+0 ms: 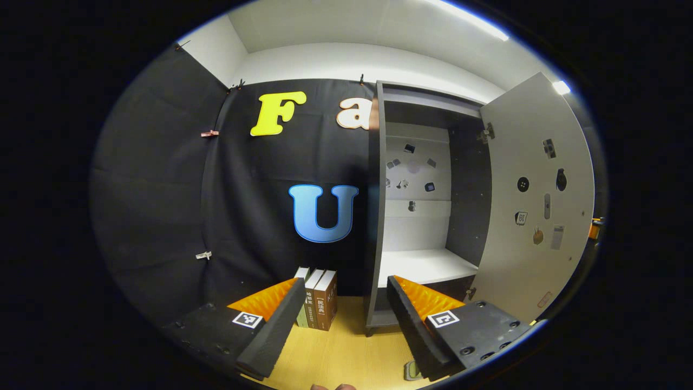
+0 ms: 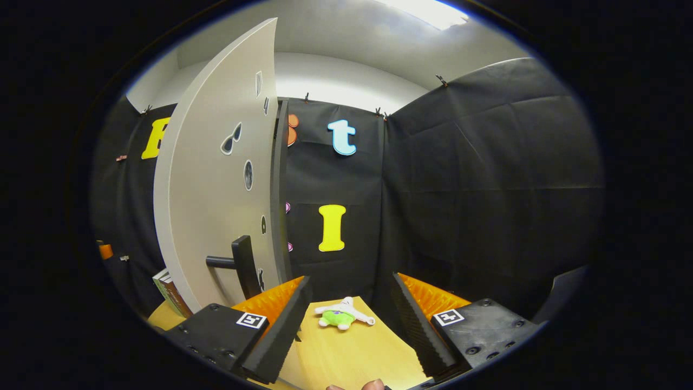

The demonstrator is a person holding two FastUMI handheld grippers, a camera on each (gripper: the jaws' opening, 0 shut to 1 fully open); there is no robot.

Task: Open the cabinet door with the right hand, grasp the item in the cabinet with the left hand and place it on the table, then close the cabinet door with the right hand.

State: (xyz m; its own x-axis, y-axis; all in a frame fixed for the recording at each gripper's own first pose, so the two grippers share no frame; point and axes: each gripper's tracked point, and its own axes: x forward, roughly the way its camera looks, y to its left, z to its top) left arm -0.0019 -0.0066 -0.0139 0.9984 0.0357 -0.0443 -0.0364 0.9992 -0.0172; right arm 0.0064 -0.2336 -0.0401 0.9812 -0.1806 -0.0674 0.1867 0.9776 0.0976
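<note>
Cabinet door [image 2: 216, 179] open, plush toy [image 2: 342, 315] lying on the table [image 2: 346, 357]; left gripper [image 1: 346, 314] and right gripper [image 2: 352, 325] both spread, empty; toy probably light, soft, best pinched mid-body.

pale yellow wood-grain table top [image 2: 346, 352]: smooth, slight sheen | grey cabinet door [image 2: 211, 179]: smooth matt board | green-and-white plush toy [image 2: 341, 317]: soft cloth | black booth wall cloth [image 1: 162, 179]: matt, creased

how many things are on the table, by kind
books: 3
cabinet: 1
plush toy: 1
total: 5
</note>
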